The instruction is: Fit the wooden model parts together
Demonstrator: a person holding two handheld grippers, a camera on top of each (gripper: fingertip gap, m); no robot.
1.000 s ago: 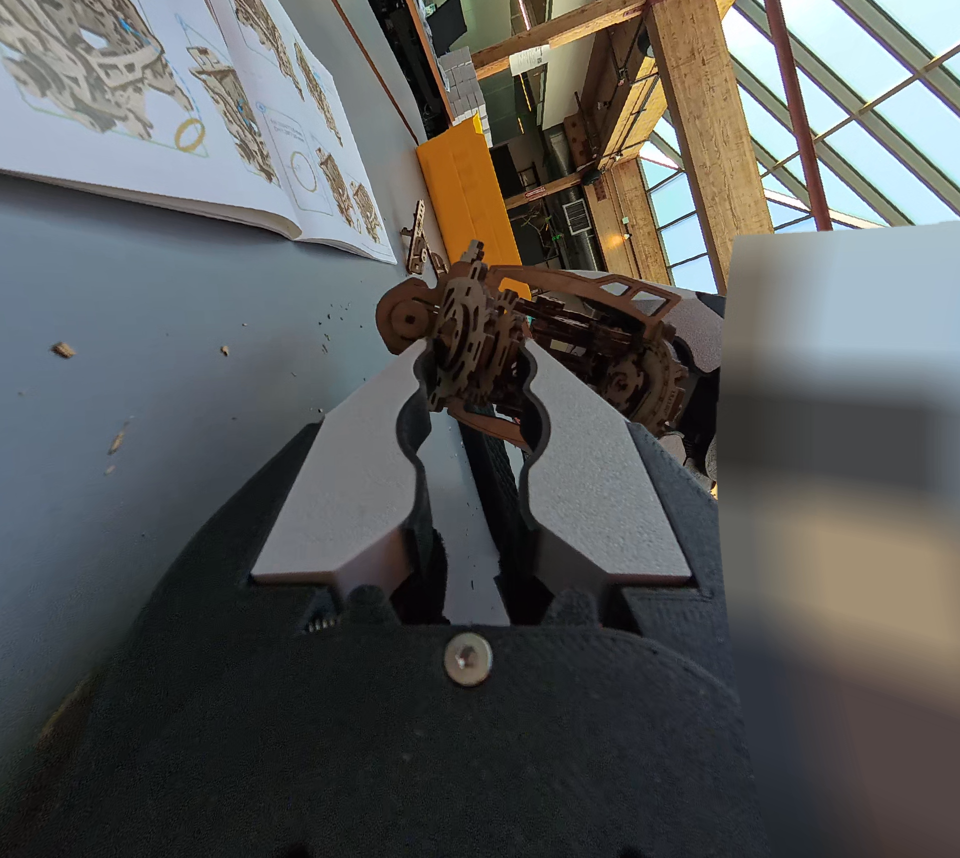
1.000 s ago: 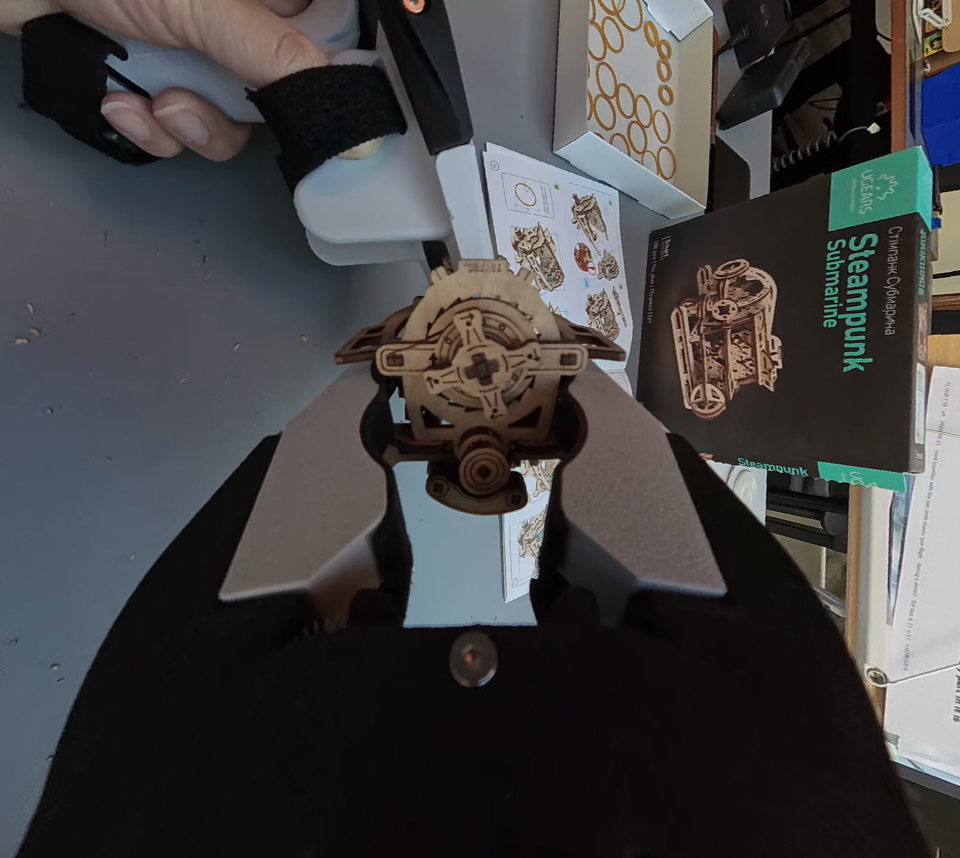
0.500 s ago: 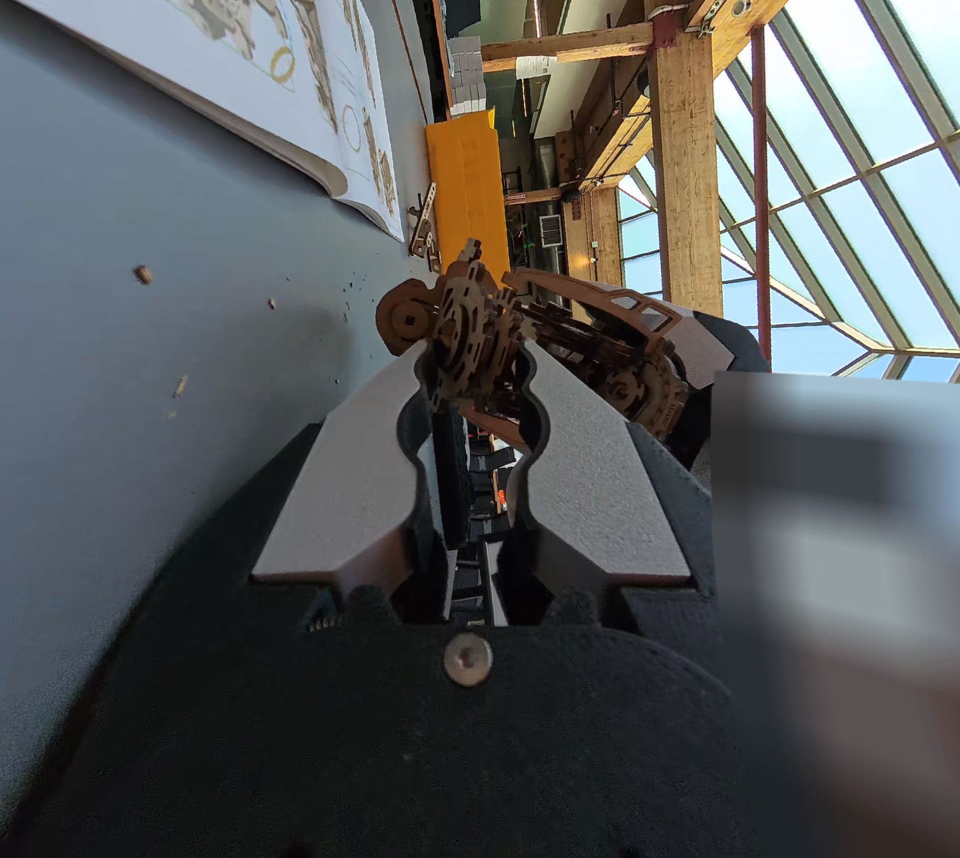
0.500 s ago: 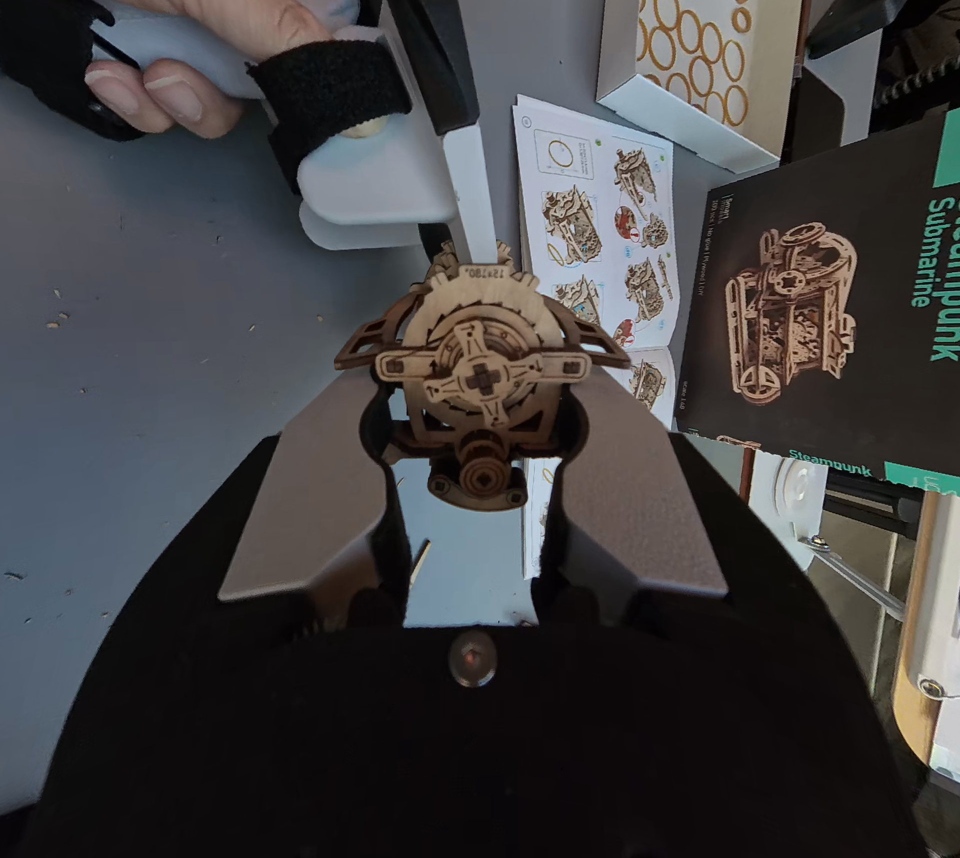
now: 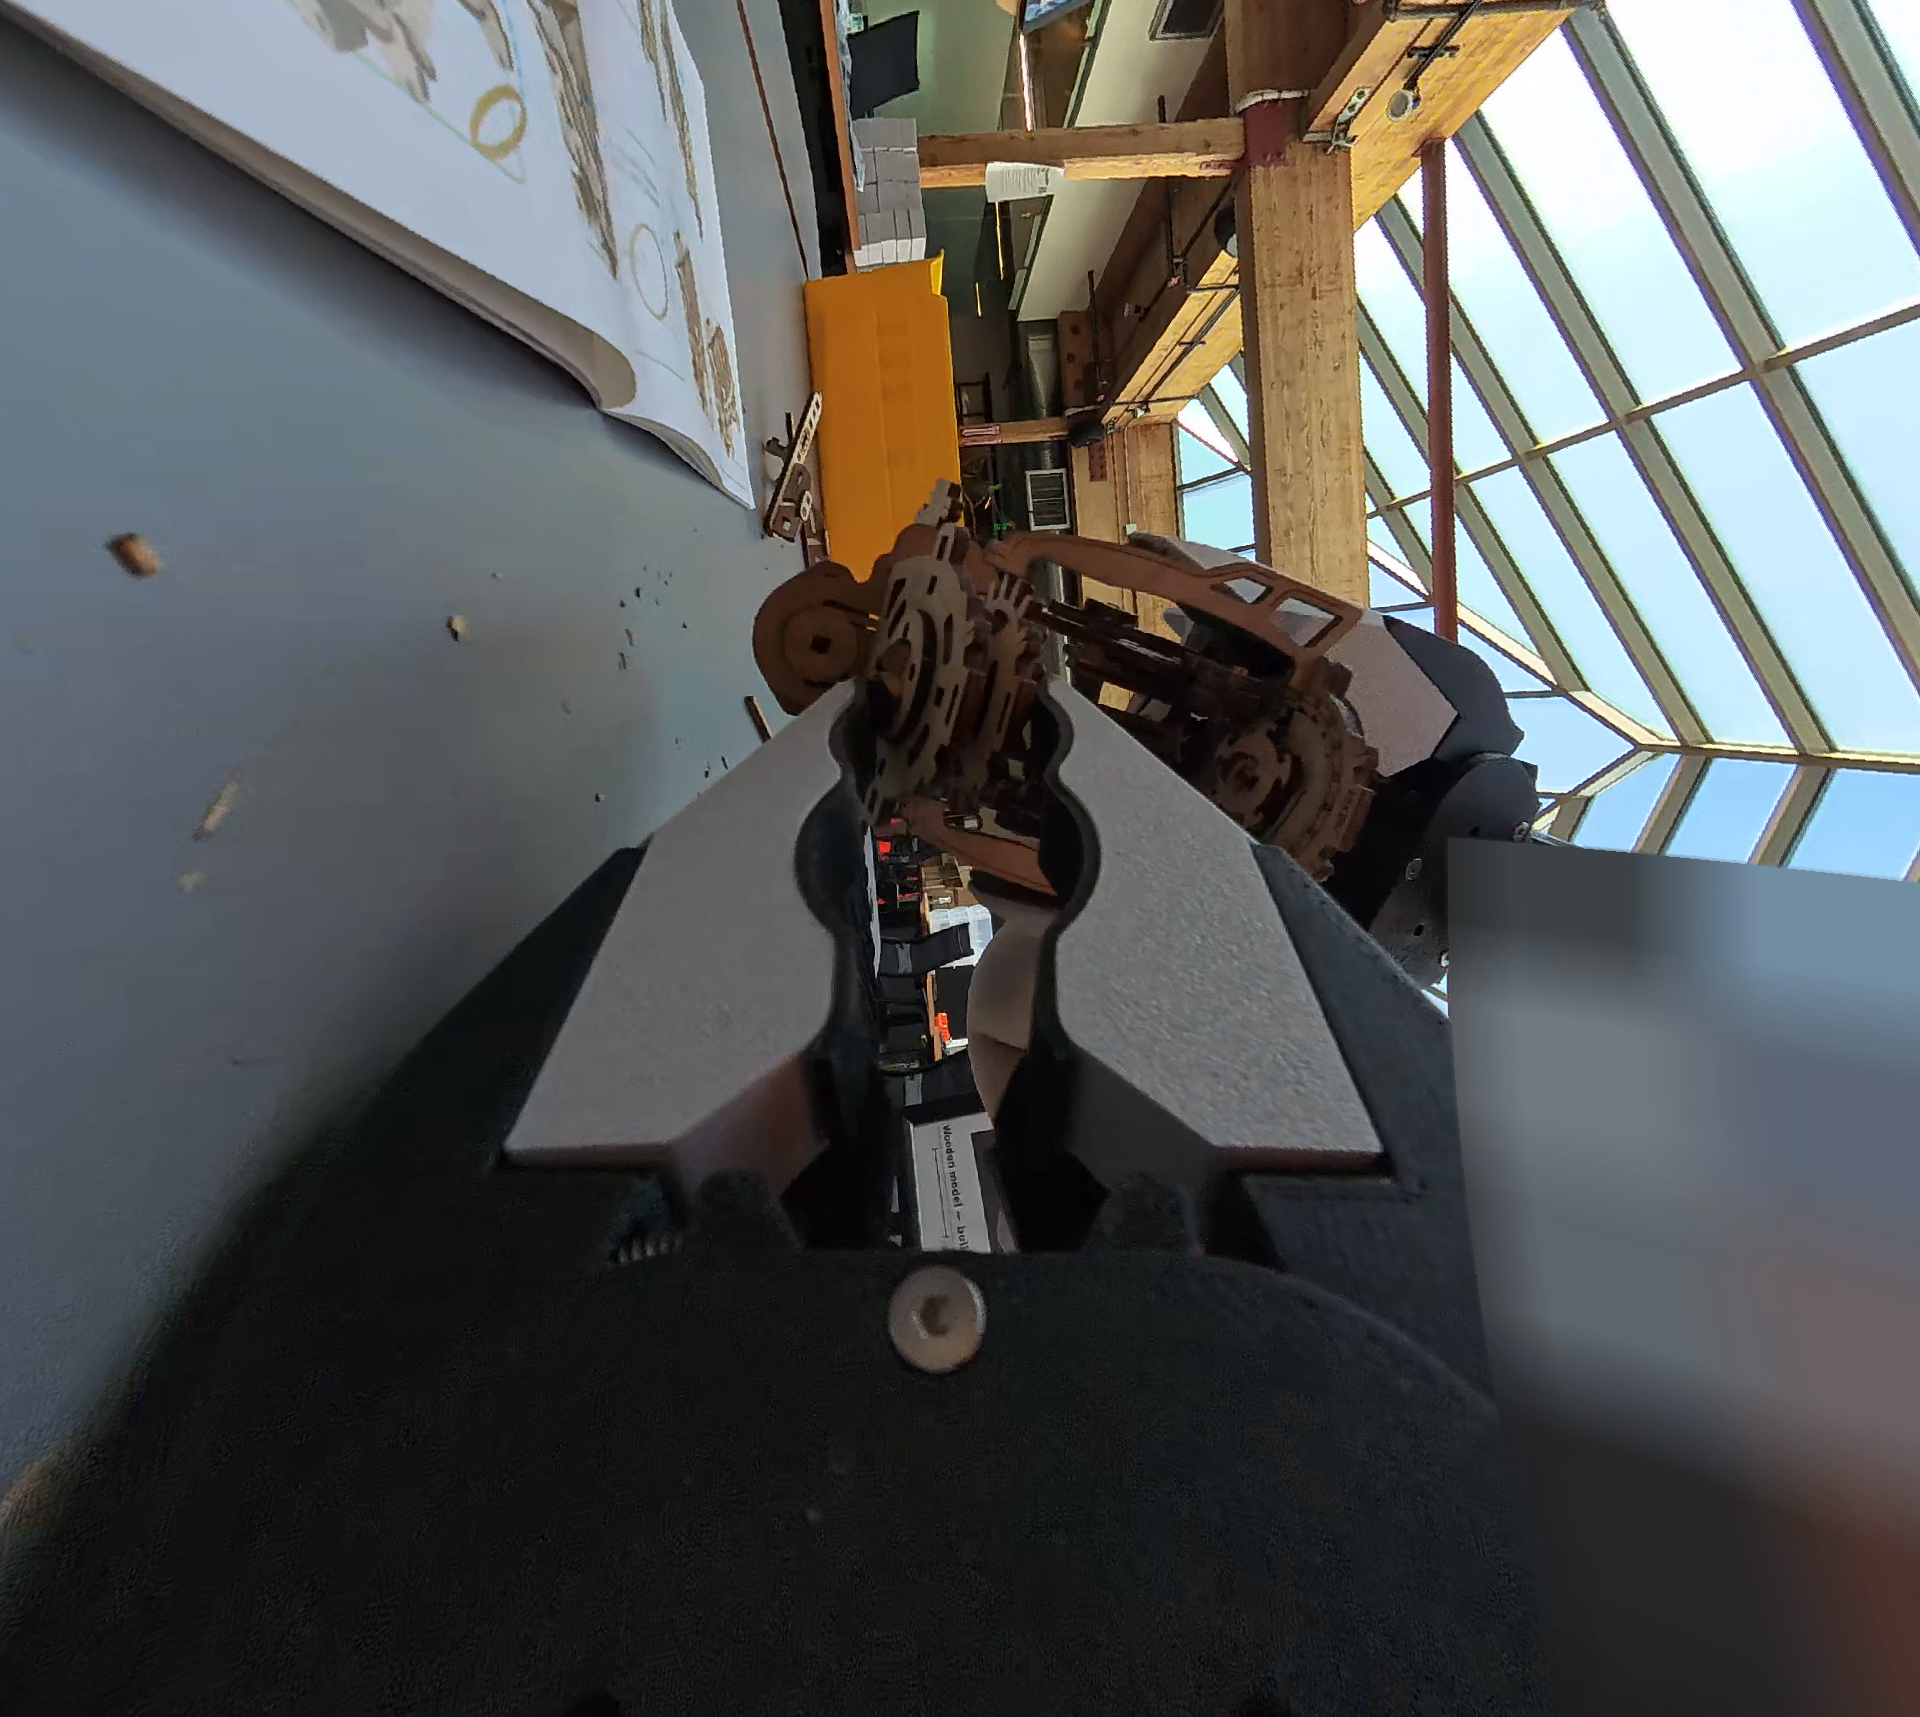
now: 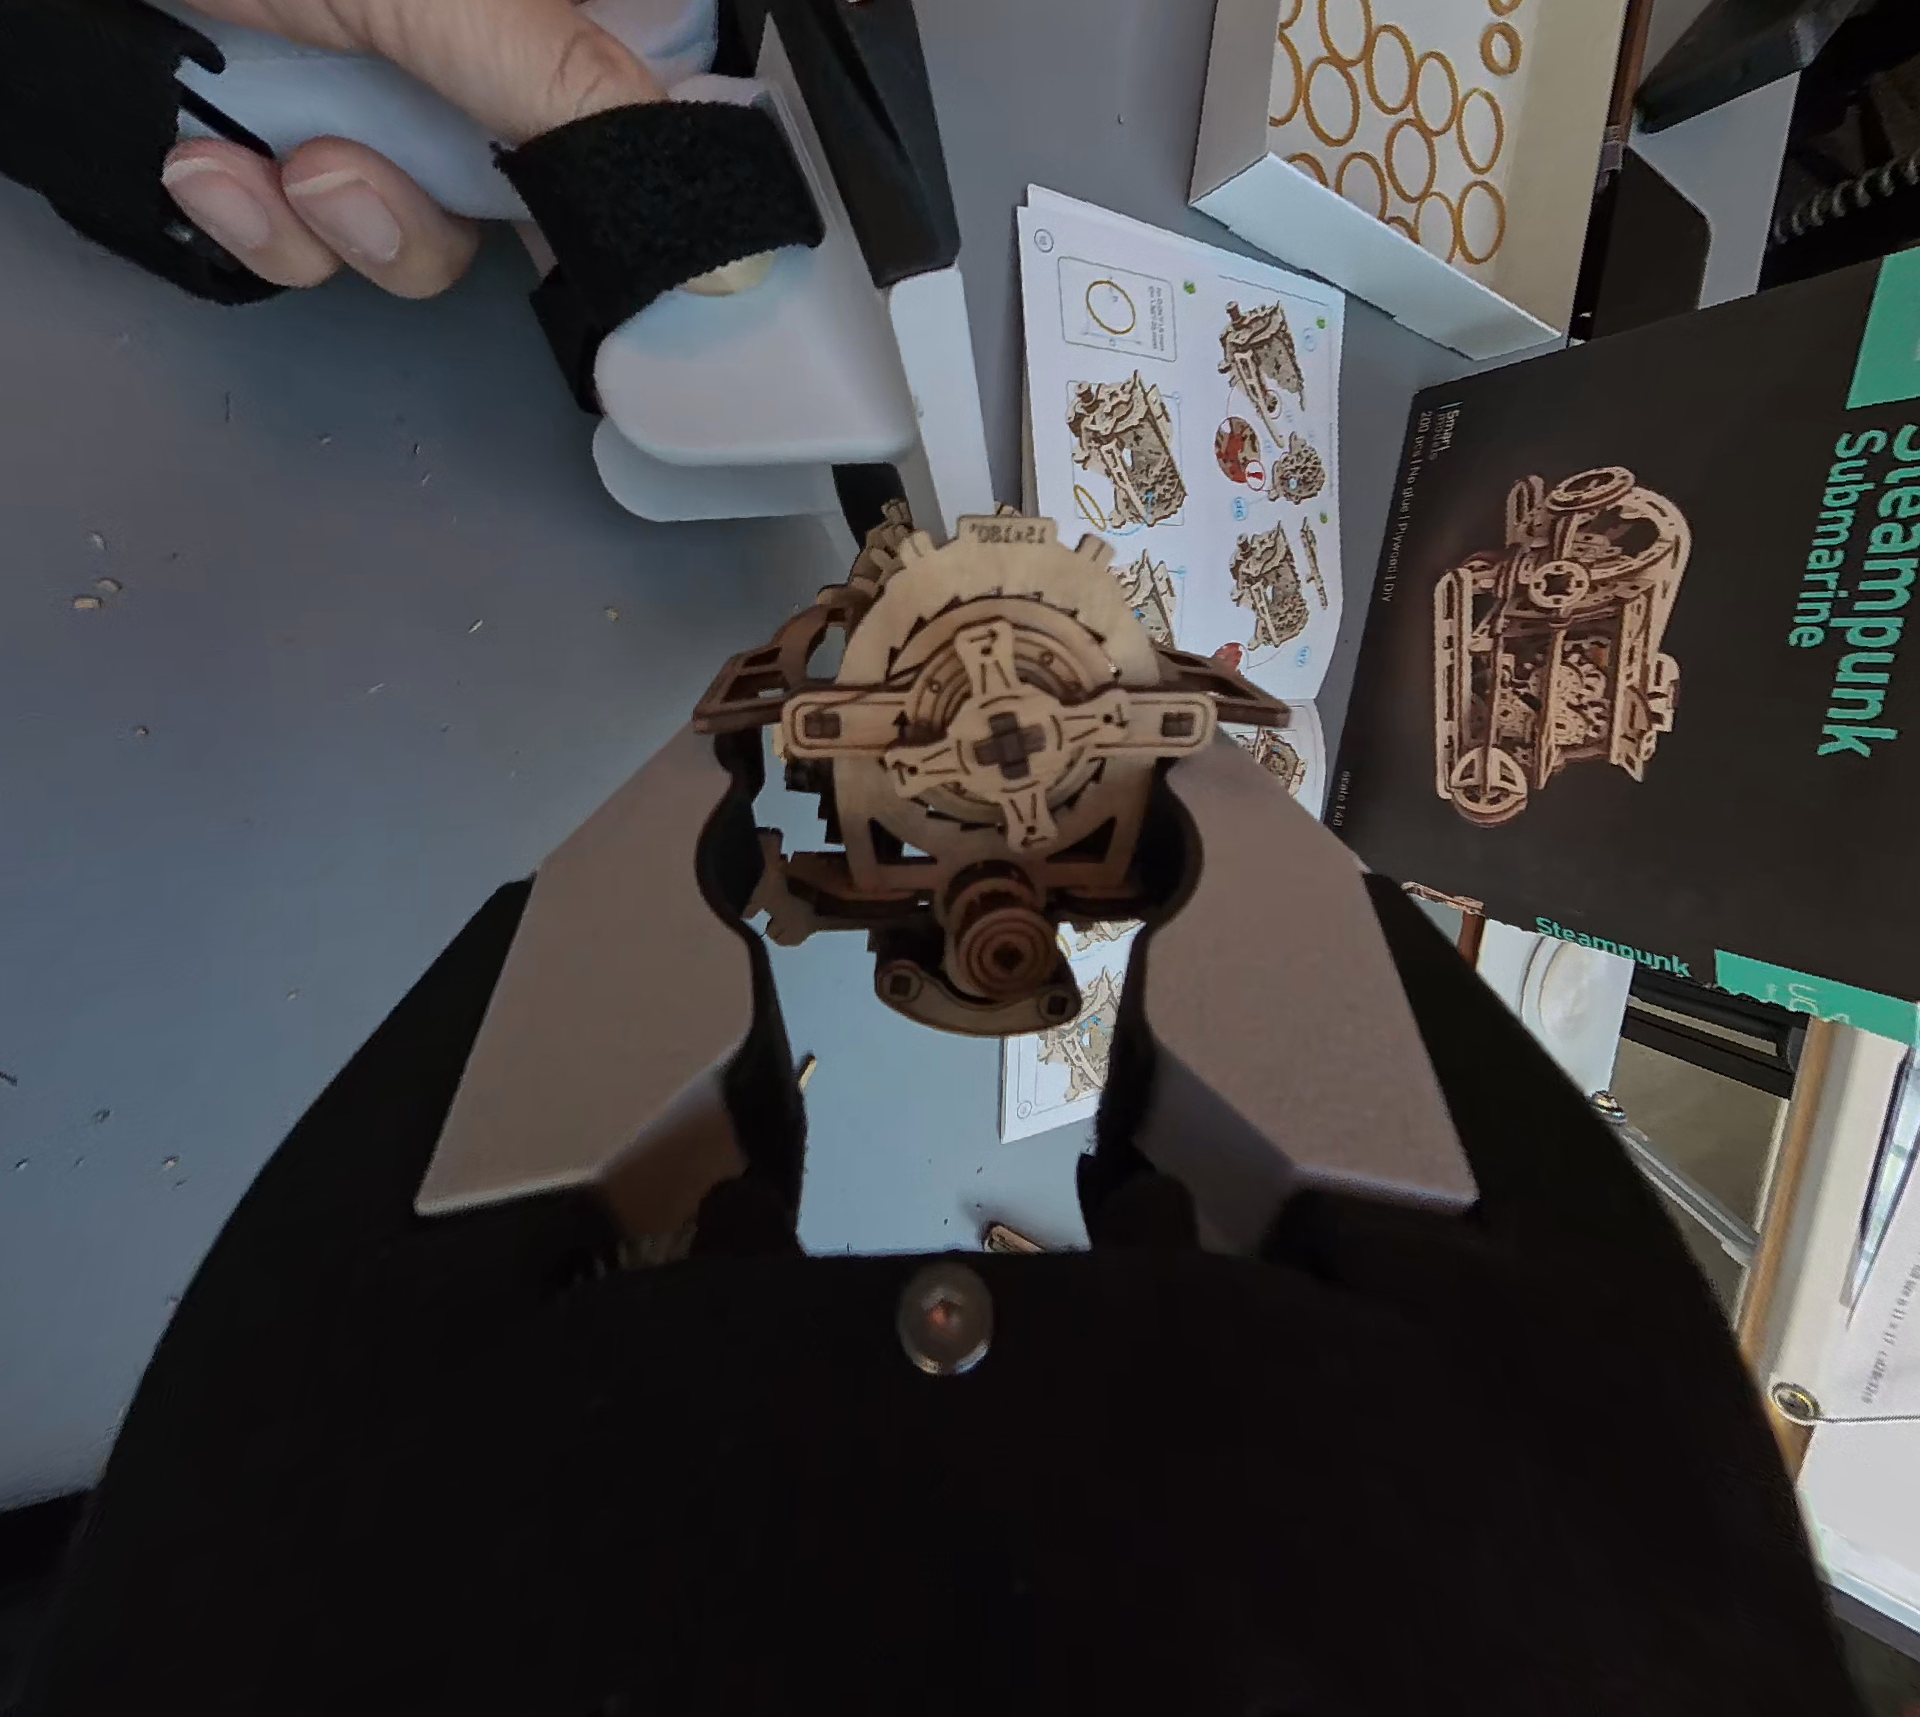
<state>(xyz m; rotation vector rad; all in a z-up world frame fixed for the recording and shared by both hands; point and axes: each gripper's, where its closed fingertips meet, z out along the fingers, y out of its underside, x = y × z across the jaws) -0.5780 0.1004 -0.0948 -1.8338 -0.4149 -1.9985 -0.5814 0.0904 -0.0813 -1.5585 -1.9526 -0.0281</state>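
A brown wooden gear model [image 5: 1039,691] is held in the air above the grey table between both grippers. My left gripper [image 5: 951,732] is shut on one end of it. My right gripper [image 6: 971,794] is shut on the other end, whose round face with a cross-shaped piece [image 6: 997,732] faces the right wrist camera. In the left wrist view the right gripper [image 5: 1434,711] shows behind the model. In the right wrist view the left gripper [image 6: 821,233] reaches in from the top left, held by a hand [image 6: 312,5].
An open instruction booklet [image 6: 1164,462] [image 5: 416,57] lies on the grey table [image 6: 260,680]. A white box of tan rings [image 6: 1392,26] and the dark kit box [image 6: 1642,628] lie to the right. A loose wooden part [image 5: 795,472] and wood crumbs [image 5: 135,553] lie on the table. Left and right tips are no more than a few centimetres apart.
Both grippers have kept their hold on the model. The pair has shifted and turned a little, so the booklet and boxes have slid across both views.
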